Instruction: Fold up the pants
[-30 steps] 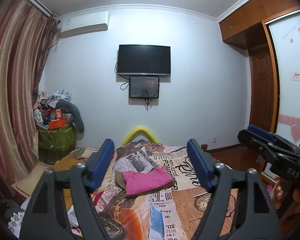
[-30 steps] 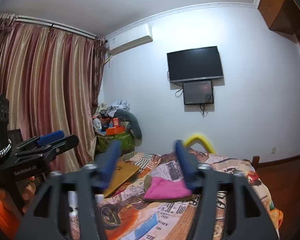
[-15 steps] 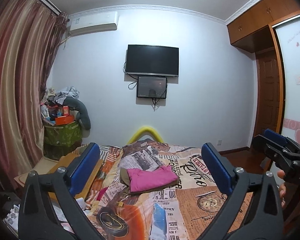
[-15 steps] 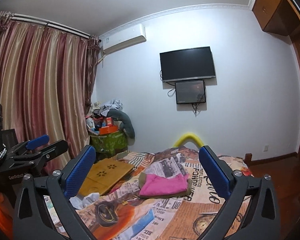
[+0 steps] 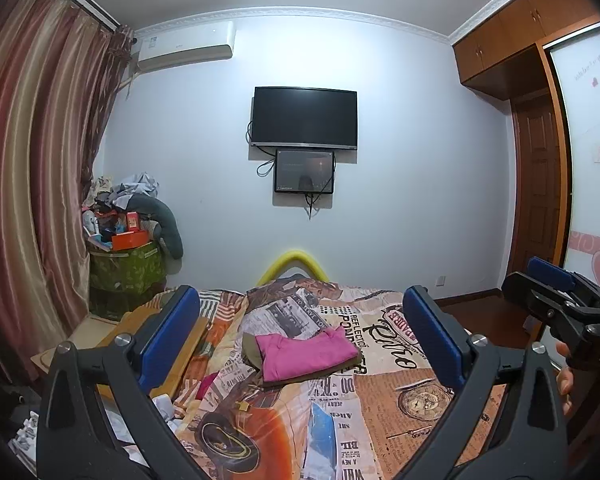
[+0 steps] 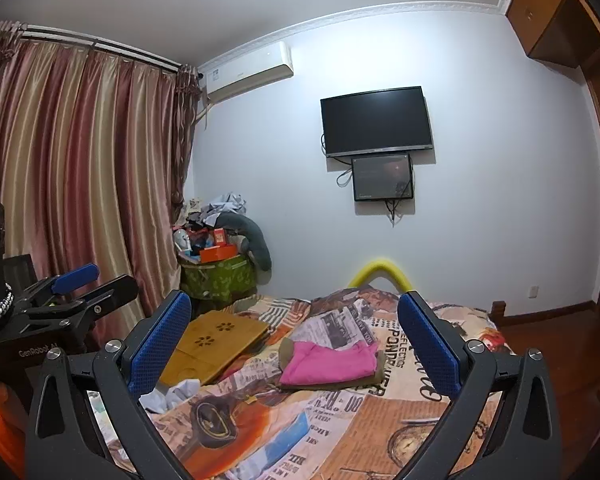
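Left claw: my left claw (image 5: 300,332) stands wide apart with nothing between its blue pads; its jaws have just been opening.
Right claw: my right claw (image 6: 294,344) is likewise spread wide and empty, its jaws have just been opening too.
Pants: I see the pink pants (image 5: 306,354) folded into a flat bundle, lying on an olive garment (image 5: 249,354) about mid-bed, nearer the foot end than my claws, well apart from both.
Bed: the newspaper-print cover (image 5: 380,400) carries the bundle.
Left edge of bed: a wooden lap tray (image 6: 216,340) lies tilted there.
Far wall: a dark television (image 5: 304,117) hangs above the foot end.
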Demonstrator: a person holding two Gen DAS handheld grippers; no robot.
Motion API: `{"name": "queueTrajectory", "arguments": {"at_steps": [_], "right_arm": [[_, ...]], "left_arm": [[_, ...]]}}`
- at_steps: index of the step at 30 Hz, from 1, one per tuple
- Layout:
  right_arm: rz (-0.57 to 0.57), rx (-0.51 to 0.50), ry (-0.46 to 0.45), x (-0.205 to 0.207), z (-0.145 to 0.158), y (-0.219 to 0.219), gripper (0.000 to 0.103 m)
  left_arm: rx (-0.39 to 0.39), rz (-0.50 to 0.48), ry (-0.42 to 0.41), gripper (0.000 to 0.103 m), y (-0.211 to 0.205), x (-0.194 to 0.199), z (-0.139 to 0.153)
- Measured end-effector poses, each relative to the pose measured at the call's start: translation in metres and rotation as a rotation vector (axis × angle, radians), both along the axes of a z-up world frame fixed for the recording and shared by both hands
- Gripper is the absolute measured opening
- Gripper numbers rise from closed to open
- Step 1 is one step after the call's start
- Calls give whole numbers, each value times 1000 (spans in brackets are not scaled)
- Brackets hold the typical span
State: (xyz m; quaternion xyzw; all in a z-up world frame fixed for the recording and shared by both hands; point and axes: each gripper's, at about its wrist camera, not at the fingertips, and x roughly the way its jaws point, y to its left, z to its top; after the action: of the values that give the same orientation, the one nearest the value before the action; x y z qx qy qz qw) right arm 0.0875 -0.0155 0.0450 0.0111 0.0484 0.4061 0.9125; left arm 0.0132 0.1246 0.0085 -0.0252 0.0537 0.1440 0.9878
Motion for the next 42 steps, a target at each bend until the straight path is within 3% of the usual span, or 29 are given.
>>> {"name": "queueTrajectory", "arguments": {"at_steps": [42], "right_arm": [[-22, -14, 39, 3, -4, -5, 103]], "left_arm": [[-11, -40, 27, 103, 3, 8, -9]]}}
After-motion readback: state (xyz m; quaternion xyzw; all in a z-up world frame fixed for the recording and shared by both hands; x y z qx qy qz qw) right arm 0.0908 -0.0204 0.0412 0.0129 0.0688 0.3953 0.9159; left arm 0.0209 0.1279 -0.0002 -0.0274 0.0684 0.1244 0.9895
